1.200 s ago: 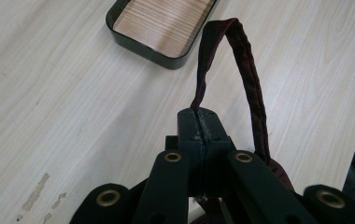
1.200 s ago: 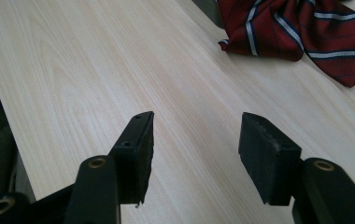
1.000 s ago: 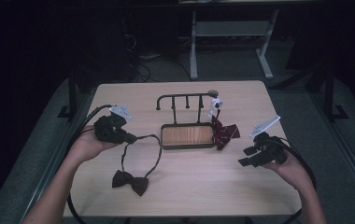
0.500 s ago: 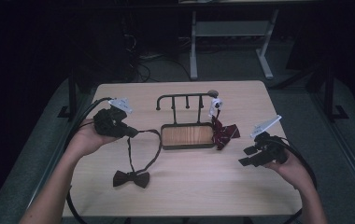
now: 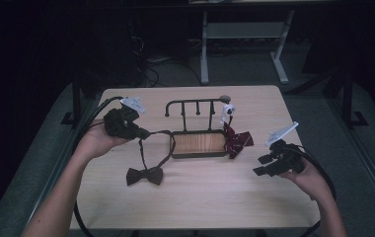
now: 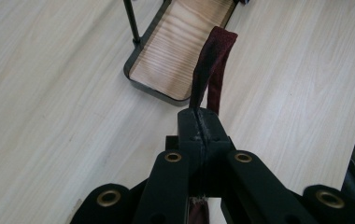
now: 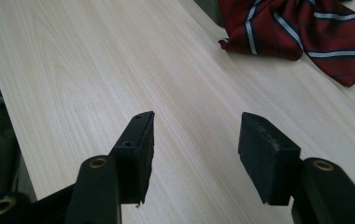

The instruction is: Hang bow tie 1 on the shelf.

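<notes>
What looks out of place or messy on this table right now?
The striped red tie lies crumpled, partly on the table and partly against the rack's wooden tray, not hung from the rack. The dark bow tie trails by its strap from the shut left gripper.

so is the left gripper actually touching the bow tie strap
Touching: in the left gripper view the left gripper has its jaws shut on the strap, pinched between the pads.
</notes>
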Motion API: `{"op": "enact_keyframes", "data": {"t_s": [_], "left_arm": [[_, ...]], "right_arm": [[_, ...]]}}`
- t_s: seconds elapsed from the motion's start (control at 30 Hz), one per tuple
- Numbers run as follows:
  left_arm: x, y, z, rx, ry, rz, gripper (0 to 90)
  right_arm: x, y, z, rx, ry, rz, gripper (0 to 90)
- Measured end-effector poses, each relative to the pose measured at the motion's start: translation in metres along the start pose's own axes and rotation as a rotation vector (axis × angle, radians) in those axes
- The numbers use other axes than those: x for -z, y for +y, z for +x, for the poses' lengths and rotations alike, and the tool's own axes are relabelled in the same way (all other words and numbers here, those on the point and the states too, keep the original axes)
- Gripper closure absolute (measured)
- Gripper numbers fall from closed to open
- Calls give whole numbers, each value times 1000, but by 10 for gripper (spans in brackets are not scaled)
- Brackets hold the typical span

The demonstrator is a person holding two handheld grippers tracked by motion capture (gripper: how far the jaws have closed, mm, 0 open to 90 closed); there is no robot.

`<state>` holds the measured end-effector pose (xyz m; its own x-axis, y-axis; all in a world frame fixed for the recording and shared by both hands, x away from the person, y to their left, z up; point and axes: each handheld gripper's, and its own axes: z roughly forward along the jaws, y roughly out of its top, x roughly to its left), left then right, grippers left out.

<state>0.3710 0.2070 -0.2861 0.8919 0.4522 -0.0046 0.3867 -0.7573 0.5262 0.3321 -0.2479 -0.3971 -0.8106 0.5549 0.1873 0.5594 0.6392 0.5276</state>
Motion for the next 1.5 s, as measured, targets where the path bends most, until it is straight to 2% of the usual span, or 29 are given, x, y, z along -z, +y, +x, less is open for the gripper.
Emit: {"op": "enact_keyframes", "data": {"t_s": [0.27, 0.43, 0.7, 0.73, 0.97, 1.13, 1.2, 1.5], "left_arm": [[4, 9, 4, -10, 16, 20, 900], [12, 13, 7, 2, 24, -17, 900], [16, 23, 8, 4, 29, -20, 900], [17, 25, 9, -5, 31, -12, 900], [16, 34, 11, -7, 37, 1, 900], [18, 39, 16, 12, 50, -11, 900], [19, 39, 18, 10, 58, -3, 900], [15, 41, 29, 56, 68, 4, 900]], "right_arm": [[3, 0, -1, -2, -7, -4, 456], [2, 4, 2, 10, -5, -4, 456], [2, 4, 1, 13, -2, -5, 456], [3, 4, 1, 13, -3, -5, 456], [3, 4, 1, 14, -2, -6, 456], [3, 3, 0, 16, -2, -7, 457], [3, 3, 1, 14, 4, -10, 457], [6, 3, 2, 21, 8, -23, 457]]}}
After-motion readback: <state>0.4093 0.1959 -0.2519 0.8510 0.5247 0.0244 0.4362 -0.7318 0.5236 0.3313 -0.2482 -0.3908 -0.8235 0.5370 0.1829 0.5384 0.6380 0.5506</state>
